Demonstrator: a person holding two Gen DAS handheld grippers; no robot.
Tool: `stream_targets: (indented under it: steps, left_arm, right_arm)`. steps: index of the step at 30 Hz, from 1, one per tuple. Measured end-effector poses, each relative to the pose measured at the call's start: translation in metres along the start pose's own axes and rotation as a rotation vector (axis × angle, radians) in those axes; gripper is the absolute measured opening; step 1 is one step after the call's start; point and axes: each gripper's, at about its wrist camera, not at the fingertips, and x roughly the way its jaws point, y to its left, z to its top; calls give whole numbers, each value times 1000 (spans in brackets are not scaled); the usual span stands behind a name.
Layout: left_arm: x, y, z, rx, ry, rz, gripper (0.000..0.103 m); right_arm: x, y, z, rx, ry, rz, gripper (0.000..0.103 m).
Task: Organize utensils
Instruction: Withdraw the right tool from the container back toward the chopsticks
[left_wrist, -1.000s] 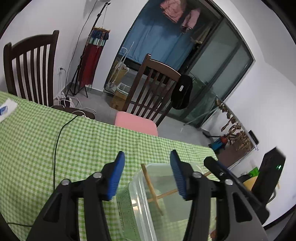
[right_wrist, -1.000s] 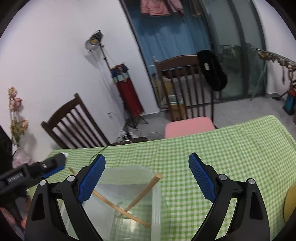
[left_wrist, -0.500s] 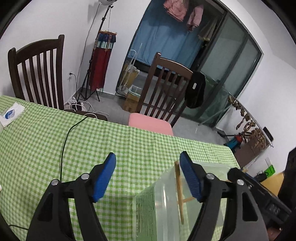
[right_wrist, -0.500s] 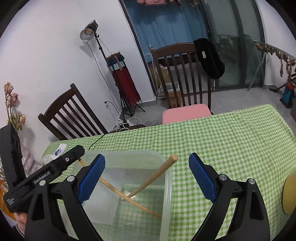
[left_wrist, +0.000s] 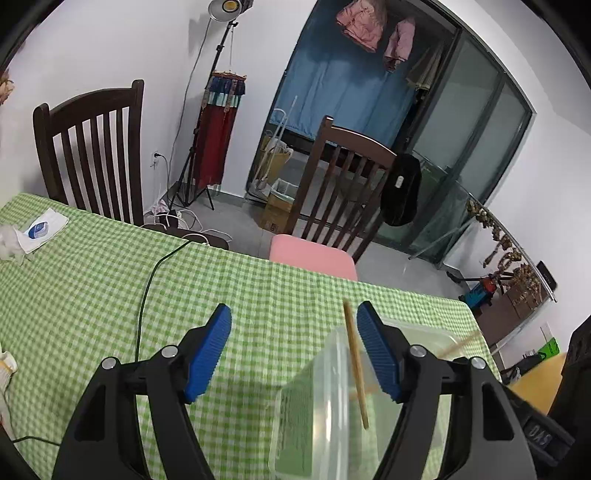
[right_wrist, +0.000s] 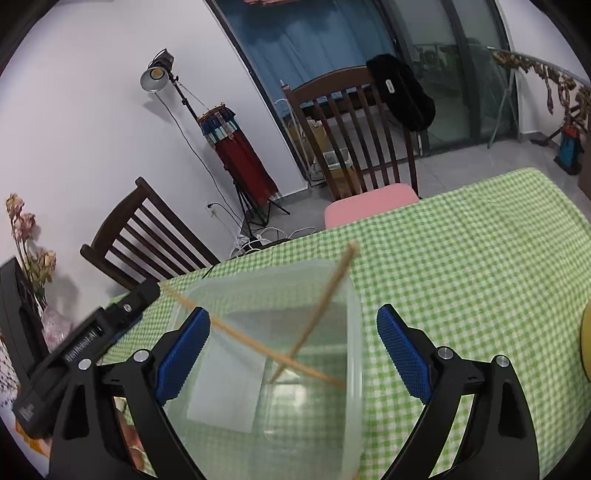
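A clear plastic container stands on the green checked tablecloth. Two wooden chopsticks lean crossed inside it, their tips sticking over the rim. In the left wrist view the container sits low right, with one chopstick upright beside my right blue pad. My left gripper is open and empty, just left of the container. My right gripper is open and empty, its jaws spread on either side of the container. The left gripper's body shows at the container's left.
A black cable runs across the cloth. A white packet lies at the far left. Two dark wooden chairs stand behind the table, one with a pink cushion. A yellow object sits at the right edge.
My left gripper has swung left, so the container moved from between its jaws to its right side. My right gripper has come closer over the container.
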Motion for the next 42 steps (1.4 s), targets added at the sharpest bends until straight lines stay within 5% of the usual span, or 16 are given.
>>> stream_targets:
  steps: [8,17,24,30,38,42]
  left_arm:
    - [-88,-21,-13,153,-62,-40,69]
    - [-205,-42,-49,284,-160,-34,84]
    - [-283,-47,-105,372,-234,-23,92]
    - [-342,-37,-160,352,-311,-19,95]
    - [-383,-15,-252,329,-373,-22,95]
    - [-378,3,-300,300,-337,-27,95]
  right_arm:
    - [-72,-7,-18,-109,-45,-56,88]
    - [-166,-15,-40,-208,-117,-138,88]
    - [-224,-15,-72,-221,-176,-130,88]
    - [-259,-4,-119,-289,-232,-135,88]
    - [-285,-10,-190,-304,-282,-117,88]
    - [-290,-16,-238,-322,-336,-124,93]
